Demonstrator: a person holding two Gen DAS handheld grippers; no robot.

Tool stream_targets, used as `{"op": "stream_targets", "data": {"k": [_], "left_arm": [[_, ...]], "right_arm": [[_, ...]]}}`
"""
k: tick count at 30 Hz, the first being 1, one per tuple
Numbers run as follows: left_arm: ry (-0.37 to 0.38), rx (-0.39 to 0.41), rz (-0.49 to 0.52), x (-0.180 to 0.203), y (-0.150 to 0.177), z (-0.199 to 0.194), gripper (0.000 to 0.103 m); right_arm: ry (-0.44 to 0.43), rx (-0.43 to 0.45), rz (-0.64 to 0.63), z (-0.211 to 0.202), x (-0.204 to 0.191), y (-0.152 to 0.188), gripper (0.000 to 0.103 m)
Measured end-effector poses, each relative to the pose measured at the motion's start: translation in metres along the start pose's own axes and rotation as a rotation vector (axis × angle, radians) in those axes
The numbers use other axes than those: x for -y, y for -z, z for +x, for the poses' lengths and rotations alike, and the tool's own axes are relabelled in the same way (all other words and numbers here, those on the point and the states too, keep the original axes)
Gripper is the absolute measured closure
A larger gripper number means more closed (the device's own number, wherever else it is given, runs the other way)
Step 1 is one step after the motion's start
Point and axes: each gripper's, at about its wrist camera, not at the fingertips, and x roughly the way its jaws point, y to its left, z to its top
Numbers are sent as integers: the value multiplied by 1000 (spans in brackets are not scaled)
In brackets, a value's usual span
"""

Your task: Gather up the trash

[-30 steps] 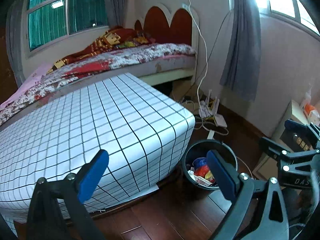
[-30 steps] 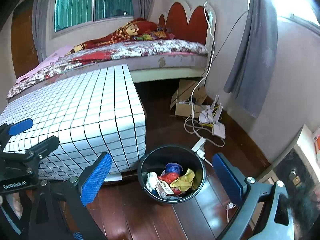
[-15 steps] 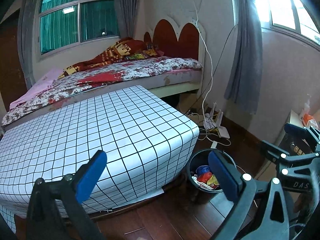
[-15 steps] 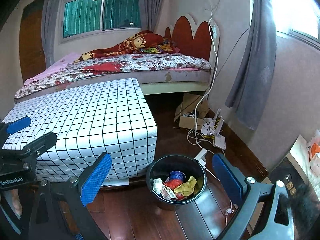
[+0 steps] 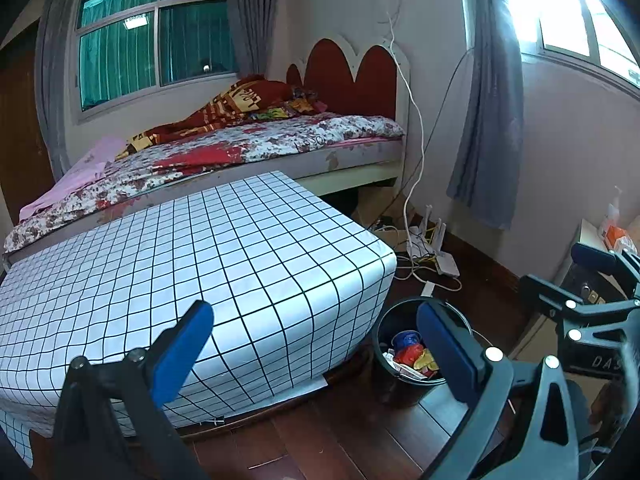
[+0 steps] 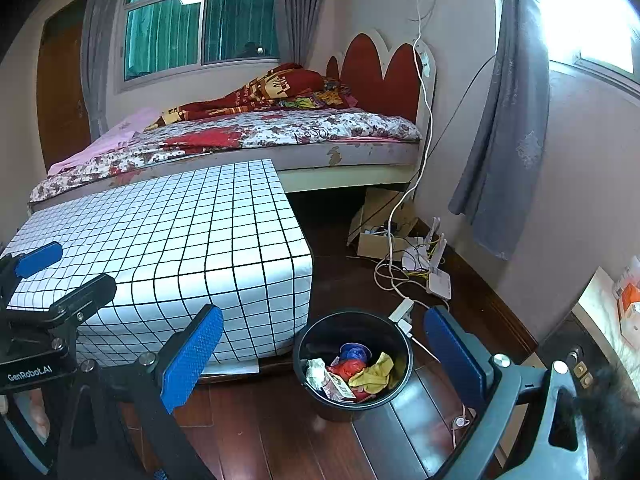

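Both grippers were spread wide and empty. The bin point(image 6: 354, 364) stood on the floor right of the checked table point(image 6: 192, 240), trash point(image 6: 348, 372) inside. It lay just ahead between the right gripper's point(image 6: 324, 356) jaws; the left gripper point(image 5: 312, 344) sat farther left, so the right seemed nearer.

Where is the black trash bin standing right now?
In the right wrist view the black trash bin stands on the wooden floor, lower centre, just right of the grid-covered table corner, near the white cables.

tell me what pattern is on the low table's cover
A white cover with a black grid of squares, clearest in the right wrist view.
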Motion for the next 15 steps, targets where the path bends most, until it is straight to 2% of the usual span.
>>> {"op": "stream_targets", "data": {"k": [15], "left_arm": [[0,17,9,1,-4,-5,1]], "right_arm": [[-2,10,1,-2,0,-1,1]]}}
